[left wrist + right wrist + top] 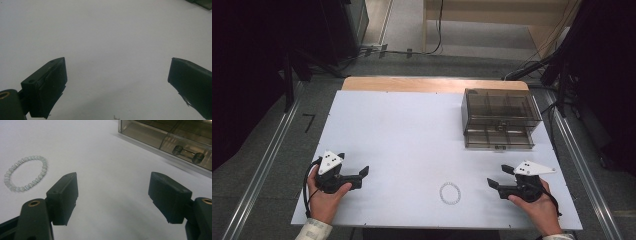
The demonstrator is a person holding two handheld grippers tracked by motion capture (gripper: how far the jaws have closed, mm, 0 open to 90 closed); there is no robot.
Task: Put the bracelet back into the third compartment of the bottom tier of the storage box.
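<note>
A: Fig. legend, near to far. Left gripper rested low on the white counter, jaws spread, nothing betw. them. Right gripper likewise released, jaws wide and empty.

B: And the obj.?

A: Bead bracelet lay flat on the counter near the front edge, betw. the two grippers, nearer the right one; in the right gripper view the bracelet sat off to one side of the jaws, apart from them. Farther back, at the right, stood a smoked clear drawer box w/ dividers; drawer handle faced the person.

B: Best approach, in yr judgement?

A: Prob. swing the right gripper round over one arc of the beads, come down w/ one jaw inside the ring and one outside, pinch a few beads only. Beads roll, so close slowly; lift straight.
</note>
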